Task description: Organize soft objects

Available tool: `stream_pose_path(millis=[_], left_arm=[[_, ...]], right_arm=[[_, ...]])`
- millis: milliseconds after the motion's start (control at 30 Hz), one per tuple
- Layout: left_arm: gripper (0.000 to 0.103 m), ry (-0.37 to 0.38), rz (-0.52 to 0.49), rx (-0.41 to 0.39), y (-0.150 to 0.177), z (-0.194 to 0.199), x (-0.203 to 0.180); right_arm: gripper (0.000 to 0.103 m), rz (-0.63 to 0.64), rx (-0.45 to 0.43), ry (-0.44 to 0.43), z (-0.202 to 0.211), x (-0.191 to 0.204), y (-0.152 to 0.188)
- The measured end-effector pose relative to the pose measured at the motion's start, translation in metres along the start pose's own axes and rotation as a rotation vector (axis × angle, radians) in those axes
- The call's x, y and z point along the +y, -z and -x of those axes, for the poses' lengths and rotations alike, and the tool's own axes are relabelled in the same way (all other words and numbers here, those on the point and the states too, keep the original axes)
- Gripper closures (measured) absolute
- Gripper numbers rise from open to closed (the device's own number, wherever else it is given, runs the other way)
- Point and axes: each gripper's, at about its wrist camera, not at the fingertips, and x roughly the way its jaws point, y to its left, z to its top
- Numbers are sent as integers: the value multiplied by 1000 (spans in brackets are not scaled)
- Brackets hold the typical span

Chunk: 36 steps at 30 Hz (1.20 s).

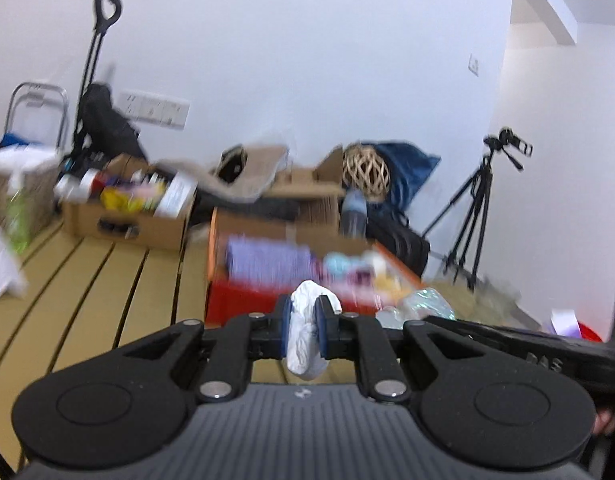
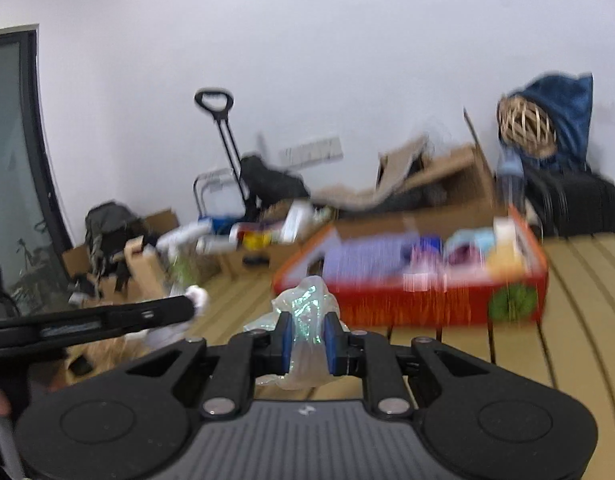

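Observation:
My left gripper (image 1: 305, 322) is shut on a white soft cloth (image 1: 305, 344) that hangs between its blue pads. My right gripper (image 2: 305, 338) is shut on a clear iridescent plastic bag (image 2: 305, 316). Both are held in the air in front of a red box (image 1: 243, 296) on the wooden table; the box also shows in the right wrist view (image 2: 407, 304) and holds a purple cloth (image 2: 363, 260) and other soft items. The right gripper's bag shows in the left wrist view (image 1: 423, 304). The left gripper shows at the left of the right wrist view (image 2: 187, 306).
Open cardboard boxes (image 1: 123, 216) with assorted items stand beyond the table along the white wall. A folding cart (image 1: 95, 120), a wicker ball (image 1: 365, 172), a blue bag (image 1: 411, 168) and a tripod (image 1: 475, 208) stand behind. The slatted table (image 1: 107, 292) stretches left.

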Motion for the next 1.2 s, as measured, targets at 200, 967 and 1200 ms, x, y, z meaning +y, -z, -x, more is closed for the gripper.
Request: stream_pose_path(millis=[200,967,1200], left_arm=[[89,-84,-7,67,-51,-118,27],[31,-141,-120,138,-55,-116,37],[27,-221,-119,91,-53,-62,24]], right_arm=[[87,97,36,86,-105,-17,-63],[47,113,156,178,-117,-69,-81],[41,62,86,398,-16,-104,-92]])
